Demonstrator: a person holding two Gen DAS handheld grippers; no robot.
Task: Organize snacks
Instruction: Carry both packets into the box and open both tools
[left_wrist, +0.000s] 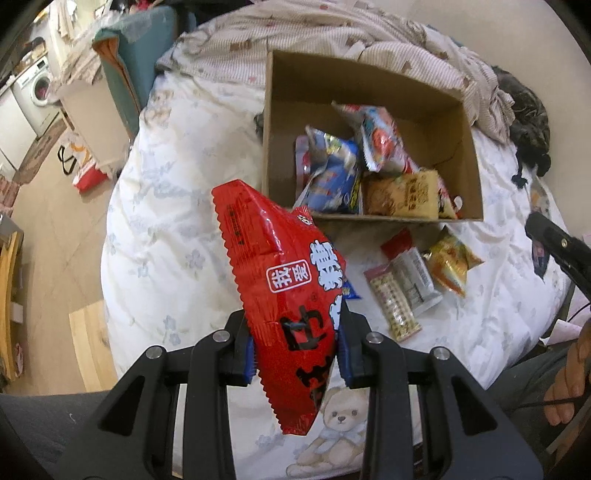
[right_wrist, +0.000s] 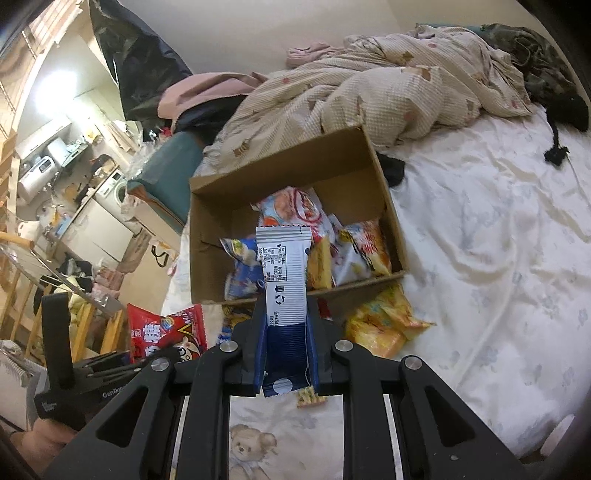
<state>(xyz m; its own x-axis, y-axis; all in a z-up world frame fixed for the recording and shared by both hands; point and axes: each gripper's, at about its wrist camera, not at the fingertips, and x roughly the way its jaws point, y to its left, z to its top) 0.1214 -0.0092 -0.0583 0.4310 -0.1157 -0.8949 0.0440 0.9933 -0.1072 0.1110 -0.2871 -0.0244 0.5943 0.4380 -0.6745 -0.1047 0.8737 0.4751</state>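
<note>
Here, a crinkly red foil snack bag with white lettering (left_wrist: 284, 295), centre of the left wrist view, pinched between the blue pads of the left gripper (left_wrist: 295, 354) by its lower half only, tilted, upper end free just short of the near wall of the open brown cardboard box (left_wrist: 380, 218). Likely to swing or slip through so narrow a pinch.

In the right wrist view, centre frame: a long white-and-navy ribbed wrapper (right_wrist: 284, 280), clamped in the right gripper (right_wrist: 288, 354), pointing up toward the same box.

Both loads aimed at one opening, already piled with packets; collision or a drop short of the wall possible.

Loose on the white floral bedsheet (left_wrist: 166, 240), lower right of the box: a yellow packet (left_wrist: 452, 266) and a red-capped clear packet (left_wrist: 393, 295), easy to knock.
</note>
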